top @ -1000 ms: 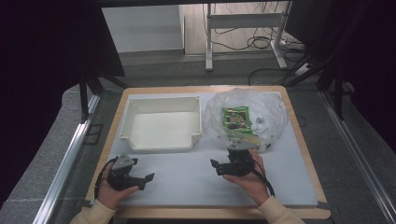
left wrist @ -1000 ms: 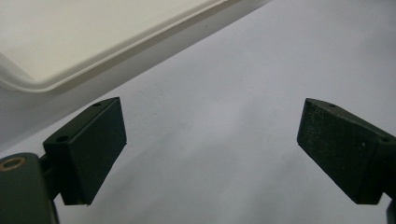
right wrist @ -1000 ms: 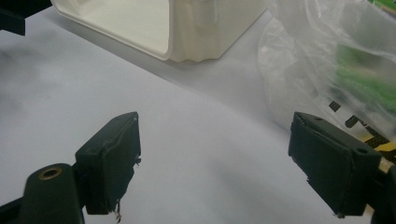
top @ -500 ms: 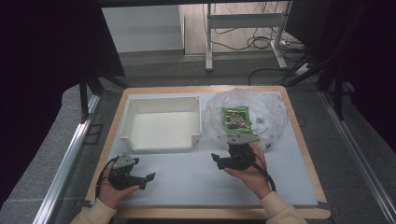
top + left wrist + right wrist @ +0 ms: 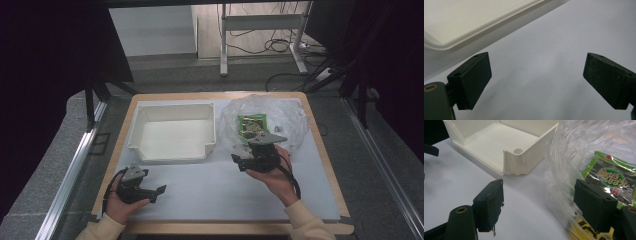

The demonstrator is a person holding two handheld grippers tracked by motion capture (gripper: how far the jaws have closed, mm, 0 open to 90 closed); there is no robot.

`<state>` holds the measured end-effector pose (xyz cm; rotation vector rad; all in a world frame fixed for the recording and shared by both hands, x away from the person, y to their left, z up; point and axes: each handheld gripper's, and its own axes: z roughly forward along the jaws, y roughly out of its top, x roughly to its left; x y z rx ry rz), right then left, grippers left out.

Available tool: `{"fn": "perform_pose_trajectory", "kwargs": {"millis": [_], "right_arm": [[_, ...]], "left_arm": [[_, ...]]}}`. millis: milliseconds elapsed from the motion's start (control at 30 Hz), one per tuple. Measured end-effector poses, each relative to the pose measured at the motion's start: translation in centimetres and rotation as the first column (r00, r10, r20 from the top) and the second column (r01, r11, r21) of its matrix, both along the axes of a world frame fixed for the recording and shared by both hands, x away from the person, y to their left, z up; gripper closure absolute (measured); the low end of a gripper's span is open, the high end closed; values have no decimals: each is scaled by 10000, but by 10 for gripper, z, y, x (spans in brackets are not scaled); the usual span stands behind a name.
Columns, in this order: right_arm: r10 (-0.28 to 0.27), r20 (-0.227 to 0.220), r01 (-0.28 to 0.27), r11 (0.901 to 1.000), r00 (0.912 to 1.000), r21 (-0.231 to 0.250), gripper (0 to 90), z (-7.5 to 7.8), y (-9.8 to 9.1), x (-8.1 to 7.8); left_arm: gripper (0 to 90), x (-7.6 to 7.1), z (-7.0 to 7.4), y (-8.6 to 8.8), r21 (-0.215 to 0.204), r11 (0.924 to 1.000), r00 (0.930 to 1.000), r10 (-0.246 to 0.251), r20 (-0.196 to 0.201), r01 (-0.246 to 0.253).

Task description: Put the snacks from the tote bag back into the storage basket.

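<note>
Crinkled clear plastic bag (image 5: 265, 122) holding a green seaweed snack packet (image 5: 251, 123) sits at the table's far right corner. The right gripper (image 5: 537, 203) – jaws apart, just narrowing, nothing between – may pinch only slippery film, dragging the bag. Left gripper (image 5: 536, 83) gapes, empty, near the front-left edge.

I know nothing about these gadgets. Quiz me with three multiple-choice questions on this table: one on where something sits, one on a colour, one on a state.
1. Where is the clear plastic bag relative to the white tray?
A. inside it
B. to its right in the high view
C. under it

2. What is the main colour of the snack packet in the bag?
A. green
B. red
C. blue

3. How do the left gripper's jaws stand?
A. shut on the packet
B. shut on the tray
C. apart, with bare table between them

Answers: 1 B, the bag lies beside the tray's right wall. 2 A, its wrapper is green. 3 C, the left gripper view shows a wide gap over the tabletop.
</note>
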<state>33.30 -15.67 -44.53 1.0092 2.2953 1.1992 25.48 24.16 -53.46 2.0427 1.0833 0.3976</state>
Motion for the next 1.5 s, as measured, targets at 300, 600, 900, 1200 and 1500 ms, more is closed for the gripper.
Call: {"fn": "perform_pose_trajectory", "kwargs": {"millis": [300, 600, 900, 1200, 1500], "right_arm": [[-1, 125, 1, 10000, 9999, 52, 285, 12, 1, 8], [-91, 78, 89, 9998, 9999, 157, 293, 18, 0, 17], [-236, 274, 231, 9995, 9993, 210, 303, 27, -4, 25], [-547, 257, 542, 9983, 9982, 214, 303, 32, -13, 36], [-878, 36, 877, 9959, 9961, 211, 298, 31, -22, 49]], "left_arm": [[83, -1, 0, 0, -16, 10000, 10000, 59, 15, -59], [83, -2, 0, 0, 36, 10000, 10000, 23, 46, -23], [83, -3, 0, 0, 65, 10000, 10000, 6, 74, -6], [83, -3, 0, 0, 89, 10000, 10000, 13, 68, -14], [83, -4, 1, 0, 78, 9999, 9999, 79, 75, -79]]}}
